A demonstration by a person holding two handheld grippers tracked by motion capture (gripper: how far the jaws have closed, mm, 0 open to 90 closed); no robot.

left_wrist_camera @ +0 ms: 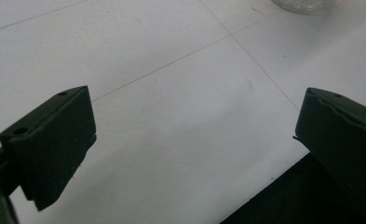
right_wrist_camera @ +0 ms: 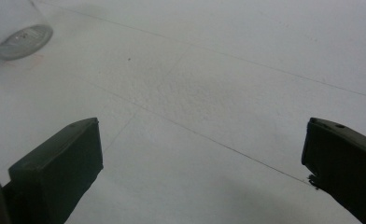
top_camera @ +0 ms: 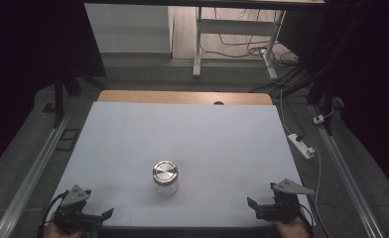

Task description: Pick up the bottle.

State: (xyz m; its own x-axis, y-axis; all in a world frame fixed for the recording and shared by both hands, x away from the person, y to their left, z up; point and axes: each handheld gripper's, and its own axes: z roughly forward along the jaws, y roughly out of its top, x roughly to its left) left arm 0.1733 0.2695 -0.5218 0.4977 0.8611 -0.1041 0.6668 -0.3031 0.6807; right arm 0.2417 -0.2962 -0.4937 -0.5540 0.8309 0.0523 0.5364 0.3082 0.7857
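- Two hand-held grippers sit at the near edge of the white tabletop point(top_camera: 133, 129), one at each corner.
- Left hand-held gripper point(top_camera: 94, 216): jaws spread wide, nothing between them, just bare tabletop under them in its own view.
- Middle: a glass jar point(top_camera: 165, 178) with a shiny metal lid point(top_camera: 164, 172) stands upright, well apart from both grippers. Looks empty, but it's too small to say for sure.
- Right hand-held gripper point(top_camera: 254, 208): jaws also spread wide, holding nothing; the jar's base shows at the top left of its view.
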